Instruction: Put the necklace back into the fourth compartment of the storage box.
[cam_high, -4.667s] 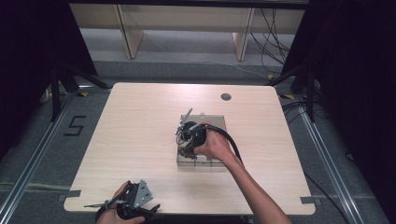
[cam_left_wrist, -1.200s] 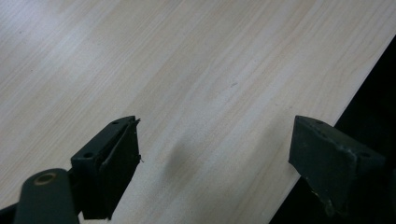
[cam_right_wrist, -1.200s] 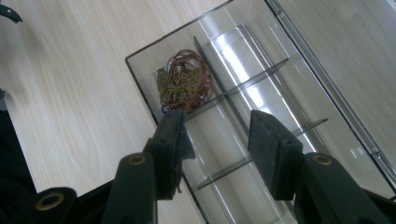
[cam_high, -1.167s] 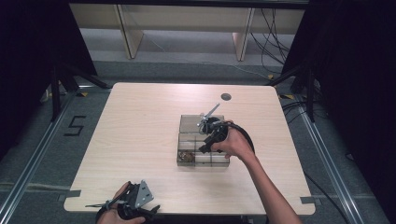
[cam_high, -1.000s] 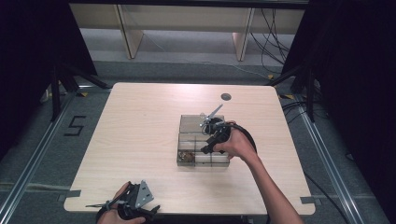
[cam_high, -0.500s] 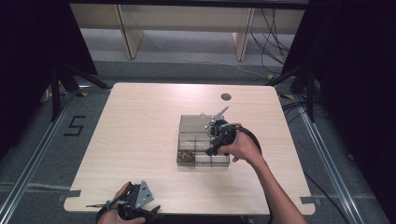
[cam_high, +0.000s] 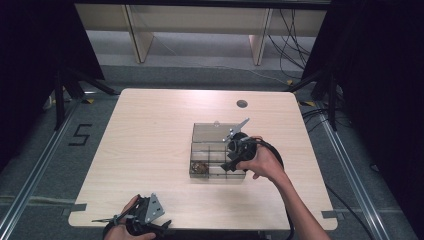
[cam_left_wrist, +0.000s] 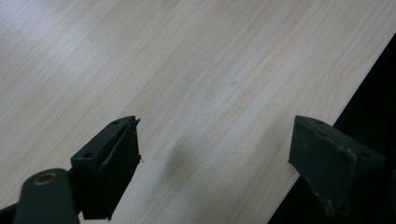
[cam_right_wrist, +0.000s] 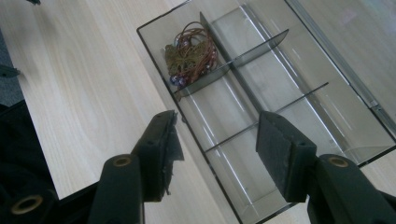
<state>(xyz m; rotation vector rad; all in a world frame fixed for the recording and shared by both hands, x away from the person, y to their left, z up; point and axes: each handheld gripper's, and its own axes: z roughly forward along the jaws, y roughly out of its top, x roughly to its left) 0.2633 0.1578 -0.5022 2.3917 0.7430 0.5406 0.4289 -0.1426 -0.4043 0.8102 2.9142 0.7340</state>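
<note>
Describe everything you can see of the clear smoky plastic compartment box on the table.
The clear, smoky plastic compartment box lies flat on the pale wooden table, right of centre, its hinged lid folded open onto the tabletop behind it. Thin dividers split it into compartments. One end compartment holds a tangle of brownish cord and beads; the others look bare. The right gripper hovers open above its other end, apparently not touching.

A lab recording bay. Pale wooden surface (cam_high: 150, 150) ringed by black curtains (cam_high: 380, 65), floor rails (cam_high: 30, 190), loose cables (cam_high: 295, 30). Taped numeral "5" (cam_high: 80, 135) on grey floor.
</note>
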